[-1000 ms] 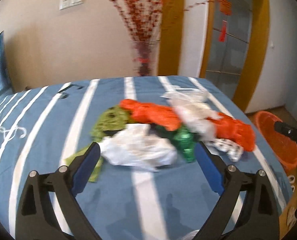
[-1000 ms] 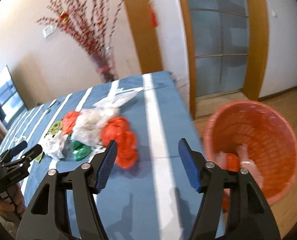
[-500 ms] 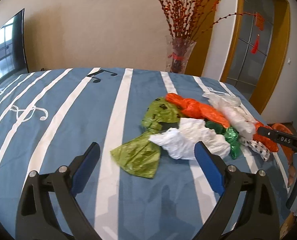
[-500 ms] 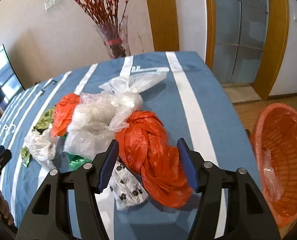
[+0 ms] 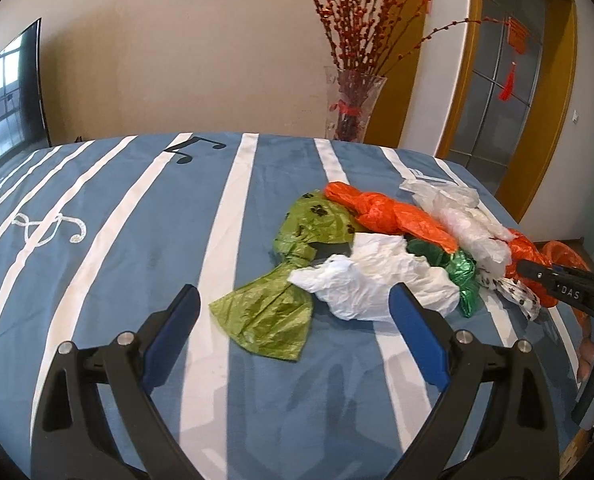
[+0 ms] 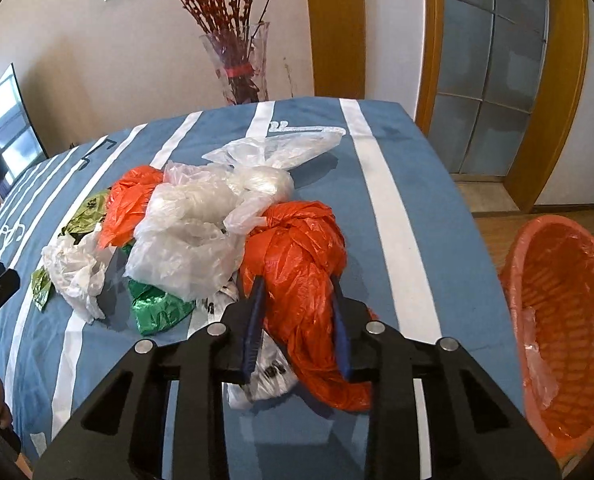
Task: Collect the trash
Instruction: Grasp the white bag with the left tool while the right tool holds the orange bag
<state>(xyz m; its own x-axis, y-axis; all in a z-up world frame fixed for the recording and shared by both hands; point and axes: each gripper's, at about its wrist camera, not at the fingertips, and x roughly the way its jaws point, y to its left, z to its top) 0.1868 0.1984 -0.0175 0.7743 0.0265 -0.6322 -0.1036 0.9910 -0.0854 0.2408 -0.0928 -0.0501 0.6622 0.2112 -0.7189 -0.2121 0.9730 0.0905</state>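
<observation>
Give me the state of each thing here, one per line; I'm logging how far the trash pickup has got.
Left gripper: open, holding nothing.
Right gripper: closed on the near orange bag.
Far orange bag: crumpled, on the bedspread.
Clear bags: heaped, loose.
White bag: crumpled, loose.
Olive bag: knotted, lying flat.
Green bag: crumpled, partly buried.
Orange bin: upright, lined, nearly empty.

A: What's the trash?
B: Crumpled bags heaped on the striped bed: an orange bag [image 6: 297, 256] nearest the bin [image 6: 569, 320], clear bags [image 6: 201, 224] touching it, white [image 5: 373, 276] and green [image 5: 281, 304] ones farther off.
</observation>
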